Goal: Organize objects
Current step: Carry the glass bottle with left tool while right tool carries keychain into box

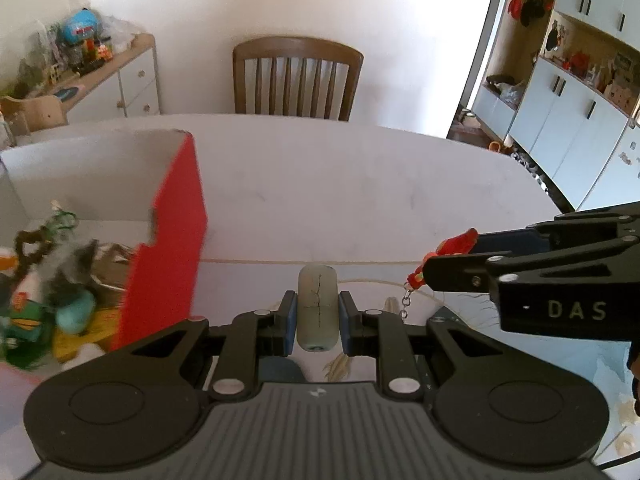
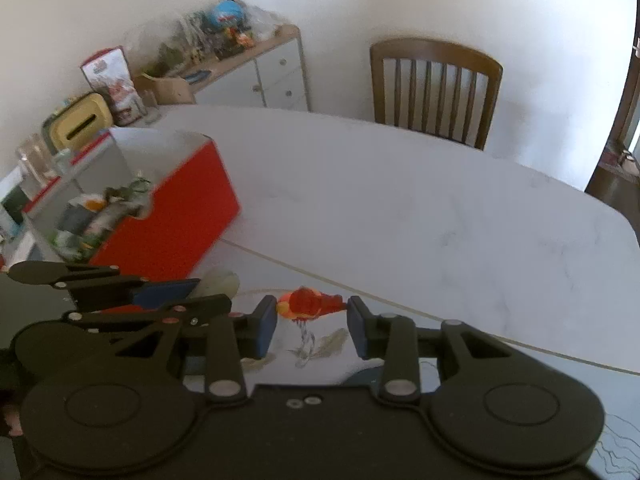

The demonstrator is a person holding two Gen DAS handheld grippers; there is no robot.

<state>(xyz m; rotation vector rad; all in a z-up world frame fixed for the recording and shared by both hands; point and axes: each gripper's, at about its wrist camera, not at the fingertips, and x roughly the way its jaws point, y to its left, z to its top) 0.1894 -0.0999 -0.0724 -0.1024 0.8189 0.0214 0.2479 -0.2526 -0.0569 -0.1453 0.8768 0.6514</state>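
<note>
My left gripper [image 1: 317, 312] is shut on a pale grey-green cylinder [image 1: 317, 306] with a dark crack line, held above the white table [image 1: 360, 184]. My right gripper [image 2: 312, 320] is shut on a small red and orange keychain toy [image 2: 310, 302] whose metal chain [image 2: 305, 340] hangs below. In the left wrist view the right gripper [image 1: 448, 258] comes in from the right with the red toy [image 1: 456, 246] in it. In the right wrist view the left gripper [image 2: 192, 292] and its cylinder [image 2: 218, 282] sit at the left. A red box [image 1: 168, 248] full of toys stands left.
The red box [image 2: 172, 224] holds several soft toys [image 1: 44, 292]. A wooden chair [image 1: 298, 78] stands behind the table. A cluttered sideboard [image 1: 112, 76] is at the back left, white cupboards [image 1: 568, 112] at the right. A printed mat [image 1: 460, 344] lies under the grippers.
</note>
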